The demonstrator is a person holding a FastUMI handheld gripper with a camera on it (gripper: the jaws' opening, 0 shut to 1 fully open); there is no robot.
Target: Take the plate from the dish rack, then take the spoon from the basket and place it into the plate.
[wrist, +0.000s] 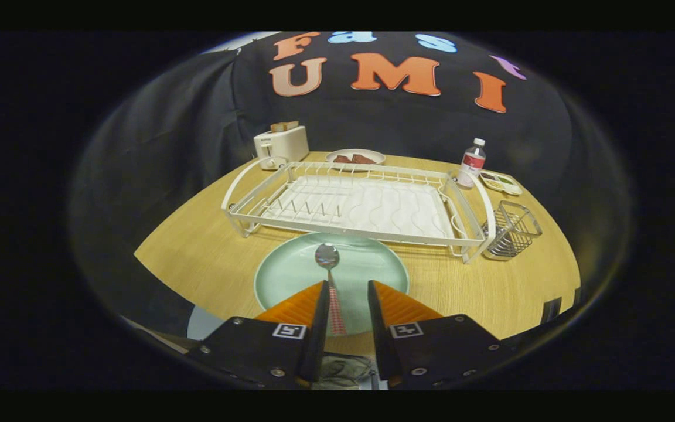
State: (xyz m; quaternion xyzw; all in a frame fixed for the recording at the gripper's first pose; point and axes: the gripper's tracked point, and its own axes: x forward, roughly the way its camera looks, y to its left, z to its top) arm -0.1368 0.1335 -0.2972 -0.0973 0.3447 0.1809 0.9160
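Observation:
A pale green plate (290, 275) lies on the wooden table just in front of the white dish rack (349, 205). A metal spoon (327, 255) rests in the plate, its bowl pointing toward the rack and its patterned handle running back between my fingers, close beside the left one. My gripper (348, 285) hovers over the near part of the plate and is open, with a gap between the right finger and the handle. The wire basket (510, 230) hangs at the rack's right end and looks empty.
Behind the rack stand a white toaster (280, 146) with bread in it, a plate of food (355, 157), a water bottle (473, 162) and a small divided tray (500, 182). Bare wooden table (197, 258) stretches to the left of the green plate.

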